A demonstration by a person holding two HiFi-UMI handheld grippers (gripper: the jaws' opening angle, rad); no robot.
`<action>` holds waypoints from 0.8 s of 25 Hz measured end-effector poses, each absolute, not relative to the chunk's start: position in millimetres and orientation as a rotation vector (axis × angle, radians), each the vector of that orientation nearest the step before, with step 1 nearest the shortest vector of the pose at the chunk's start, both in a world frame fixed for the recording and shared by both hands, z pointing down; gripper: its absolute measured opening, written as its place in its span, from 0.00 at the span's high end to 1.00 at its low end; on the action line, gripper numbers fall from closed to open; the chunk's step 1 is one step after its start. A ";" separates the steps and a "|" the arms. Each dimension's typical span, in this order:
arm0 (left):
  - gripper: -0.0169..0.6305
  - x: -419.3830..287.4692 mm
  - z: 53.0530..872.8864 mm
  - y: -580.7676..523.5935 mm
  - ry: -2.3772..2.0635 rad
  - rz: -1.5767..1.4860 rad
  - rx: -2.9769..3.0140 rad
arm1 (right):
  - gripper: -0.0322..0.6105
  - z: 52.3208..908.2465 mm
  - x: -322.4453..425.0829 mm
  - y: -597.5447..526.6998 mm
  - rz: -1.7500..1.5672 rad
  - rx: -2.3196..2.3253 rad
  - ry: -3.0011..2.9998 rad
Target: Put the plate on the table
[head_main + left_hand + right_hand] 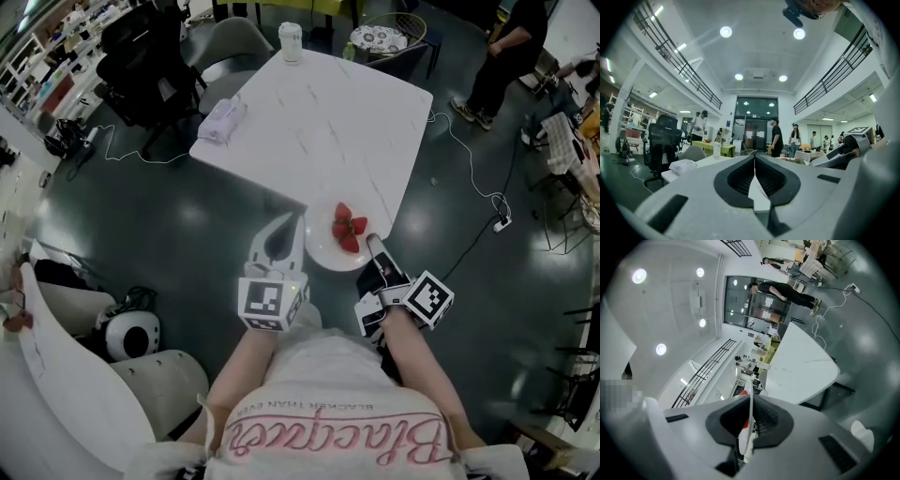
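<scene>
A white plate (328, 246) carrying a few strawberries (349, 228) hangs over the near corner of the white table (309, 122). I cannot tell whether it rests on the tabletop. My left gripper (292, 225) is at the plate's left rim and my right gripper (373, 242) at its right rim. In the left gripper view the gripper (754, 161) is shut with a thin white rim (754, 192) between its pads. The right gripper view shows that gripper (751, 397) shut on the plate's edge (749, 427), with red fruit beside it.
A lidded cup (291, 42) stands at the table's far end and a folded cloth (223, 120) lies at its left side. A black office chair (141, 66) and a grey chair (234, 42) stand beyond. Cables and a power strip (502, 223) cross the floor. A person (506, 56) stands at the far right.
</scene>
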State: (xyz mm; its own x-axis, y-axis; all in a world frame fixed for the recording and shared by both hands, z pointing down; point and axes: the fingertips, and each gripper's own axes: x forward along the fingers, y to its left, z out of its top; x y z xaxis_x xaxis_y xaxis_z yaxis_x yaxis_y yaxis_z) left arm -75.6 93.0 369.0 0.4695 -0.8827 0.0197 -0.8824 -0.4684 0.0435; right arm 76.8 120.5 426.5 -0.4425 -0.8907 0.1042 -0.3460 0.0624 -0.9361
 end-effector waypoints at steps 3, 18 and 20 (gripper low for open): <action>0.96 -85.1 368.6 47.3 -1.563 0.010 2.651 | 0.93 423.1 67.0 74.0 -1.385 -1.252 1.816; 0.96 -125.7 380.3 -74.4 -1.525 0.012 2.633 | 0.93 424.1 39.3 -44.6 -1.352 -1.319 1.717; 0.96 -123.9 383.3 -84.2 -1.521 0.009 2.626 | 0.93 424.2 42.7 -54.3 -1.356 -1.320 1.703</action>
State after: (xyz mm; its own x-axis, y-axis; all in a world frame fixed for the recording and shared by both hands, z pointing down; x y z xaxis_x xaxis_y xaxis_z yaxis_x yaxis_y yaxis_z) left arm -123.9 -84.2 383.3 0.4991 -0.8646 0.0585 -0.8652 -0.4934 0.0897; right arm 42.7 -54.3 424.2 -0.3364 -0.9328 0.1292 -0.3348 -0.0098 -0.9423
